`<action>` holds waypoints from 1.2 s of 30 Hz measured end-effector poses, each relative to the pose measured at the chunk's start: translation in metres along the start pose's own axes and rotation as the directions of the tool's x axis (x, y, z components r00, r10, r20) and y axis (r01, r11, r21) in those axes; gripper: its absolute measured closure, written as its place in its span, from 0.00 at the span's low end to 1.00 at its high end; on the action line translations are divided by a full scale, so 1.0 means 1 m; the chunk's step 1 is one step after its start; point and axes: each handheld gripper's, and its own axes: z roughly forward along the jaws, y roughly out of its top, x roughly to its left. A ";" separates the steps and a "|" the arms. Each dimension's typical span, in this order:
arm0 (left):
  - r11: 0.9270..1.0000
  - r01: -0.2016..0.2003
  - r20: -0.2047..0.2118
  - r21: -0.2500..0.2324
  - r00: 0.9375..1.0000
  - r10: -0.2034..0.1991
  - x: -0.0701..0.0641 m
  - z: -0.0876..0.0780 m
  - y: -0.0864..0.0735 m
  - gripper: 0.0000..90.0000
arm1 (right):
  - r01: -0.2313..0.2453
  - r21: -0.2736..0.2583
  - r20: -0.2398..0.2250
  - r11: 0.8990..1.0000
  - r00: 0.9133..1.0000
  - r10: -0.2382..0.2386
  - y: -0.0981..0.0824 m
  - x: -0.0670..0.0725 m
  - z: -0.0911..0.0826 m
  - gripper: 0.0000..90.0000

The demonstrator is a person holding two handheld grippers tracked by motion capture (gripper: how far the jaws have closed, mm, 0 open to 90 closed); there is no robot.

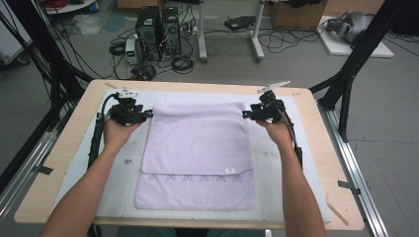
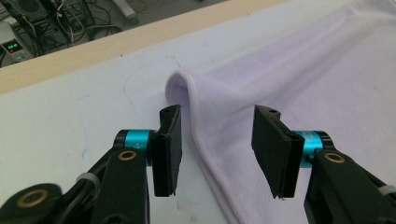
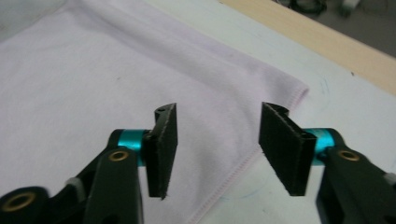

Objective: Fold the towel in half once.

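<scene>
Two claws hover with jaws apart, gripping nothing: left claw (image 1: pixel 146 115) and right claw (image 1: pixel 245 114) flank the far corners of the folded lilac towel (image 1: pixel 197 153), which lies flat on the table (image 1: pixel 49 163)

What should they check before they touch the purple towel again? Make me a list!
1. Left gripper open: ok, its pads stand apart and press on nothing.
2. Right gripper open: ok, nothing is pinched.
3. Towel flat on the mat: mostly ok, but the far left corner is puckered up.
4. Top layer lined up: not ok if edges should meet; a strip with stitched crosses sticks out at the near side.
5. Both grippers at the far corners: ok in the high view.
6. Grippers above the towel, not touching: cannot tell for sure.
</scene>
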 end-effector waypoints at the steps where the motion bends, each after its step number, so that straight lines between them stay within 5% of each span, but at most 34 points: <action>1: 1.000 -0.013 0.007 -0.003 1.000 0.013 -0.001 -0.004 -0.005 0.59 | 0.005 -0.010 -0.008 1.000 1.000 -0.005 -0.003 0.005 -0.003 0.54; 11: 0.997 -0.072 0.108 0.012 0.992 0.070 -0.025 -0.040 -0.048 0.58 | 0.114 0.005 -0.100 0.993 0.989 -0.113 -0.037 0.059 -0.022 0.52; 16: 0.993 -0.111 0.164 0.036 0.981 0.103 -0.043 -0.050 -0.065 0.62 | 0.106 -0.031 -0.132 0.994 0.985 -0.109 -0.065 0.079 -0.032 0.57; 21: 0.995 -0.095 0.196 0.026 0.977 0.088 -0.050 -0.055 -0.088 0.64 | 0.102 -0.025 -0.150 0.995 0.983 -0.104 -0.093 0.091 -0.033 0.60; 25: 0.992 -0.125 0.235 0.002 0.964 0.121 -0.062 -0.061 -0.098 0.69 | 0.126 0.005 -0.161 0.992 0.979 -0.124 -0.107 0.099 -0.030 0.65; 29: 0.981 -0.190 0.260 0.034 0.950 0.175 -0.068 -0.059 -0.104 0.84 | 0.142 0.031 -0.174 0.989 0.976 -0.135 -0.115 0.103 -0.025 0.70; 32: 0.975 -0.211 0.260 0.064 0.947 0.188 -0.067 -0.056 -0.108 0.86 | 0.159 0.068 -0.179 0.985 0.973 -0.145 -0.120 0.106 -0.022 0.69; 36: 0.981 -0.188 0.270 0.057 0.948 0.166 -0.065 -0.055 -0.111 0.84 | 0.162 0.070 -0.187 0.984 0.971 -0.146 -0.126 0.107 -0.021 0.70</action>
